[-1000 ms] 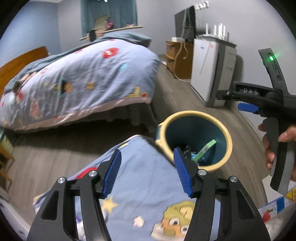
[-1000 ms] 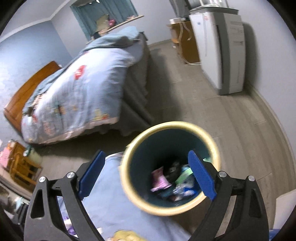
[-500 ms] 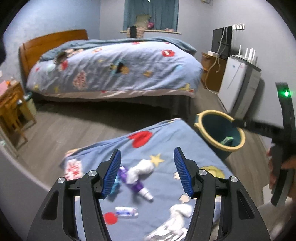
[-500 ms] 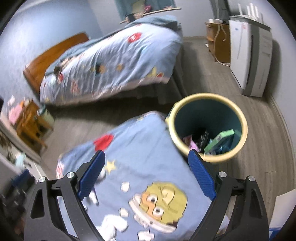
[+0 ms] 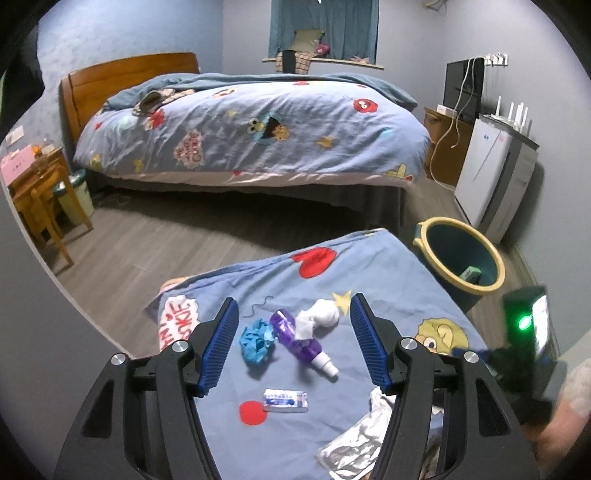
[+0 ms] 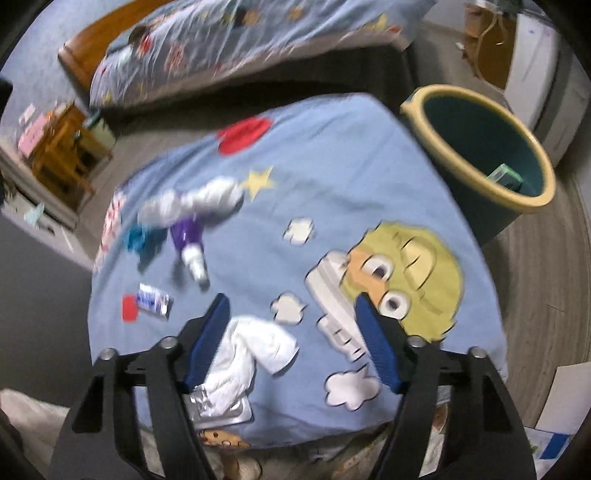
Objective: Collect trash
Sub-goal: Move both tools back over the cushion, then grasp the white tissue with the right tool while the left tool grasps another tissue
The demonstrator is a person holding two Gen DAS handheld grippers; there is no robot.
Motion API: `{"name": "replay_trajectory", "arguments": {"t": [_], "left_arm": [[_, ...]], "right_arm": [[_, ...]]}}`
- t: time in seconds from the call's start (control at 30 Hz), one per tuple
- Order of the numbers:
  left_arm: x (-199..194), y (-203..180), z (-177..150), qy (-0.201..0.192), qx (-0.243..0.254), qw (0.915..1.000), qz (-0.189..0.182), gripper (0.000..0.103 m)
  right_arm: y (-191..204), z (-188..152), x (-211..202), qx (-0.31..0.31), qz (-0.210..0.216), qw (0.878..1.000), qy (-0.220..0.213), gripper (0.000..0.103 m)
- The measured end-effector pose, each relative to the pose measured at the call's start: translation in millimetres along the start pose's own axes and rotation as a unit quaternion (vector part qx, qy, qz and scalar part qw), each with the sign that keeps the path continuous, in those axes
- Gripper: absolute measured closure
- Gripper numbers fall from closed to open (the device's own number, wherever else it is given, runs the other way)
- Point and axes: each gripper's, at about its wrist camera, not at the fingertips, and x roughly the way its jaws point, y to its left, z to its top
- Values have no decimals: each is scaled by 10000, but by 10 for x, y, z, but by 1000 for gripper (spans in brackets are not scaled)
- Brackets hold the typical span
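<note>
Left wrist view: bottle (image 5: pixel 303 340) lies centre frame, slanting lower right, between left gripper (image 5: pixel 293 345) jaws, apart; right gripper (image 6: pixel 291 341) jaws also apart.

Purple bottle (image 5: pixel 300 339), crumpled blue glove (image 5: pixel 256 340)

A home bedroom — made bed (image 5: pixel 258 129) with wooden headboard (image 5: pixel 125 74), curtained window (image 5: pixel 325 29).

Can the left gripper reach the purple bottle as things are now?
Probably yes: the left gripper is open above the purple bottle; only a white tissue lies over the bottle's upper part.
</note>
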Motion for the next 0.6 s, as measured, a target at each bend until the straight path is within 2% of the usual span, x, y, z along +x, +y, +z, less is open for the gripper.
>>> {"name": "replay_trajectory", "arguments": {"t": [0.07, 0.17, 0.3, 0.4, 0.43, 0.47, 0.6], "left_arm": [[13, 27, -9, 30, -22, 10000, -22, 39], [66, 94, -23, 133, -92, 9999, 13, 39], [125, 190, -10, 204, -316, 9993, -55, 39], [162, 239, 6, 226, -400, 9989, -101, 39], [169, 245, 9, 224, -405, 9989, -106, 39], [181, 246, 15, 224, -409, 9989, -110, 39], [235, 260, 43, 270, -413, 9987, -88, 39]], "right_arm": [[64, -59, 103, -136, 13, 9998, 162, 46], [171, -151, 248, -350, 54, 9986, 402, 51], [223, -217, 408, -522, 7, 9964, 665, 54], [230, -233, 501, -630, -73, 9947, 809, 74], [224, -226, 511, -642, -31, 9943, 846, 87], [226, -224, 520, -684, -36, 9938, 878, 92], [179, -103, 355, -589, 73, 9957, 707, 97]]}}
